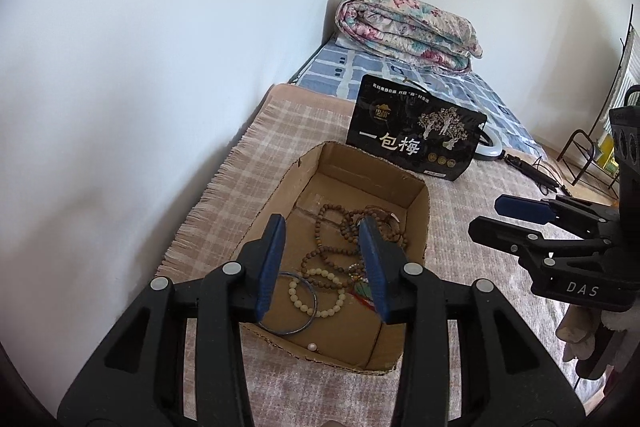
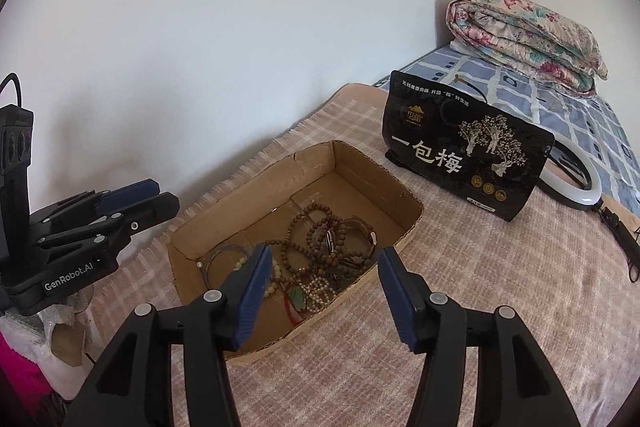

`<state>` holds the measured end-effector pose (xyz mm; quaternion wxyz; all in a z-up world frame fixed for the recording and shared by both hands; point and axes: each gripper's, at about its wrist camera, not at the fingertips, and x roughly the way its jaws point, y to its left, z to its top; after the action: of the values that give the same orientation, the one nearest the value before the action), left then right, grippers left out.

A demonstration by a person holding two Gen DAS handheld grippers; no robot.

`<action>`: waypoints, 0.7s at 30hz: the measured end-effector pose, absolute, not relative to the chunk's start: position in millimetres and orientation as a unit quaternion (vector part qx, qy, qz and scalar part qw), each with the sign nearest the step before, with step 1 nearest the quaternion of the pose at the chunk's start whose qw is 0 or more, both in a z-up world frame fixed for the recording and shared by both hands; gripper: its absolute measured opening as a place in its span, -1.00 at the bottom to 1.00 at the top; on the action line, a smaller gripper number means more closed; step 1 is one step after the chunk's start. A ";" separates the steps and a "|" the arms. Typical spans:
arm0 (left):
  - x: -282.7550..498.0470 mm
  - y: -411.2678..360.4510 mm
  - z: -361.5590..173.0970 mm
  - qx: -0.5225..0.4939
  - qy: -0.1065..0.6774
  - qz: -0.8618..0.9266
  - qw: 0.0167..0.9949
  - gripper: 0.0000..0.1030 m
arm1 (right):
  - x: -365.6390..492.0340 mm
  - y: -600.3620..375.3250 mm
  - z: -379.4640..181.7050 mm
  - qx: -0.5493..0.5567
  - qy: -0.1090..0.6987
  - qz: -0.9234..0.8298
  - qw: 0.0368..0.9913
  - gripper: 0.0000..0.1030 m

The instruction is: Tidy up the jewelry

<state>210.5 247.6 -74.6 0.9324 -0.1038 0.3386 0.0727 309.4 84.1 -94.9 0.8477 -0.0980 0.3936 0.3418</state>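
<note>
1. The left gripper (image 1: pixel 322 267), black with blue pads, hangs over the near end of the box. Its jaws are apart and hold nothing.
2. The right gripper (image 2: pixel 322 289), also black with blue pads, hangs over the box's near edge. Its jaws are wide apart and hold nothing.
3. Under both sits a shallow brown cardboard box (image 1: pixel 416 215) with its top open.
4. Inside the box lies a tangle of brown wooden bead strings (image 2: pixel 316 239), piled in the middle.
5. A bracelet of pale round cream beads (image 1: pixel 316 293) lies at the near end of the box.
6. A thin blue-grey metal bangle (image 1: pixel 298 327) lies partly under the cream beads.
7. One small white pearl (image 1: pixel 311 347) lies alone near the box's near wall.
8. A little red and green charm (image 2: pixel 298 301) lies by some small white beads.
9. The box rests on a pink and white checked blanket (image 2: pixel 460 307) with a fringed edge.
10. Behind the box stands a black gift box with gold trees and white letters (image 2: pixel 464 151).
11. A white ring light (image 2: pixel 580 183) lies just behind it.
12. Farther back, a folded flowery quilt (image 1: pixel 408 31) sits on a blue checked sheet (image 1: pixel 480 87).
</note>
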 end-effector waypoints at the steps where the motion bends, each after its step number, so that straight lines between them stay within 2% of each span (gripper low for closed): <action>1: 208.5 245.4 -72.4 -0.103 0.336 0.073 0.934 -0.25 | 308.1 81.9 -93.6 -0.098 0.392 0.341 0.849 0.13; 15: 176.4 215.3 -39.3 -0.074 0.290 0.079 0.951 -0.25 | 281.1 35.6 -69.7 -0.100 0.368 0.307 0.872 0.24; 17: 171.0 209.8 -36.1 -0.071 0.287 0.077 0.952 -0.18 | 277.5 27.4 -66.4 -0.100 0.363 0.299 0.877 0.32; 18: 168.1 206.9 -34.6 -0.070 0.285 0.077 0.953 -0.09 | 275.9 23.6 -65.0 -0.099 0.361 0.296 0.879 0.37; 21: 159.5 198.0 -31.8 -0.062 0.281 0.079 0.954 -0.05 | 270.0 11.7 -59.5 -0.101 0.354 0.287 0.885 0.41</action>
<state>159.5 198.0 -31.8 0.9543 -0.0624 0.2814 0.0788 270.0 11.7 -59.5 0.8846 -0.1007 0.3538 0.2867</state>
